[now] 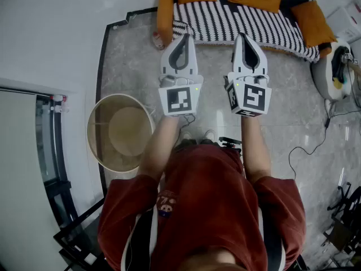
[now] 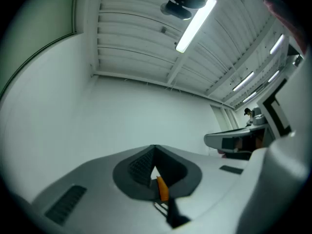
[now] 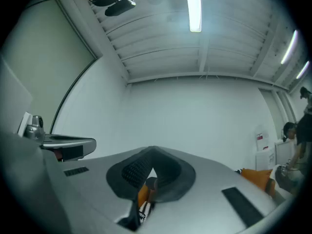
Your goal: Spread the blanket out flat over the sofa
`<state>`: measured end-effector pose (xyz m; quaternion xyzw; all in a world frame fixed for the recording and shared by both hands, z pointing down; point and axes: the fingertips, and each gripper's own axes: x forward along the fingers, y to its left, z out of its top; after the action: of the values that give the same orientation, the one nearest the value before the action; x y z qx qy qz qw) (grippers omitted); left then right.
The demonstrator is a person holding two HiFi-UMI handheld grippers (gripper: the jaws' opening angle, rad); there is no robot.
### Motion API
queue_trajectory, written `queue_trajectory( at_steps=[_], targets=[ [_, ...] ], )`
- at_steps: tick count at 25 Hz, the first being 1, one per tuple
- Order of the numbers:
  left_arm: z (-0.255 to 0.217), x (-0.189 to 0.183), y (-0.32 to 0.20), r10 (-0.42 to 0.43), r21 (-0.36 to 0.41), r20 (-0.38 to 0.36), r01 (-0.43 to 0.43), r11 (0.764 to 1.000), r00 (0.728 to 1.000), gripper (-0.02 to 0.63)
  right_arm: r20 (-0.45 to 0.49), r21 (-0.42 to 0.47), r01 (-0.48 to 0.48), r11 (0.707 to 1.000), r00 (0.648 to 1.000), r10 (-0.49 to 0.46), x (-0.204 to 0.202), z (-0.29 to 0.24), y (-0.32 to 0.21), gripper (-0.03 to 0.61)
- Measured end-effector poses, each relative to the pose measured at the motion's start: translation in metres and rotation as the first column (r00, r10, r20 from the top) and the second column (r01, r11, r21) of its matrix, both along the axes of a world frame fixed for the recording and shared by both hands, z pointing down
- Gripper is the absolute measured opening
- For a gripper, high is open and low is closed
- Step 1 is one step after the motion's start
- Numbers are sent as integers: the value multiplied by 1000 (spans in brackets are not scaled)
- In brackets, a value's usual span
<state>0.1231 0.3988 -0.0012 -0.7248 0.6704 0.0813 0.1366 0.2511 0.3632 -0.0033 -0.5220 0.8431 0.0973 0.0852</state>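
Striped blanket [image 1: 242,21] lies spread across the seat of the orange sofa [image 1: 164,10], just ahead of both grippers. Left gripper [image 1: 183,36] and right gripper [image 1: 243,35] are side by side above the floor [image 1: 293,95], pointing at the sofa. Fingers [image 2: 139,167] of each are together, gripping nothing. Round bin [image 1: 119,131] stands at the left.

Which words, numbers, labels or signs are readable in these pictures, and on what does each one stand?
No text can be read in any view.
Left marker cube, right marker cube: black-and-white square codes, no letters.
Small print on the red shirt: too small to read.
Red-and-white wall notice: too small and blurred to read.
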Motion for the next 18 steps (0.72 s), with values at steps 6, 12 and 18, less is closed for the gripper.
queue_trajectory(
  at_steps=[6,12,18],
  targets=[
    [0,9,-5,-9,-9,9,10,1000,1000,17,3,1,3,1000,1000,-3,9,-1,-5,12],
    [-2,22,-10,-14,3,6,14,1000,1000,17,21,4,9,1000,1000,-9,22,0,-13,12],
    [1,39,-16,-24,-9,4,24,1000,1000,17,35,12,32,999,999,-32,39,1,-19,12]
  ],
)
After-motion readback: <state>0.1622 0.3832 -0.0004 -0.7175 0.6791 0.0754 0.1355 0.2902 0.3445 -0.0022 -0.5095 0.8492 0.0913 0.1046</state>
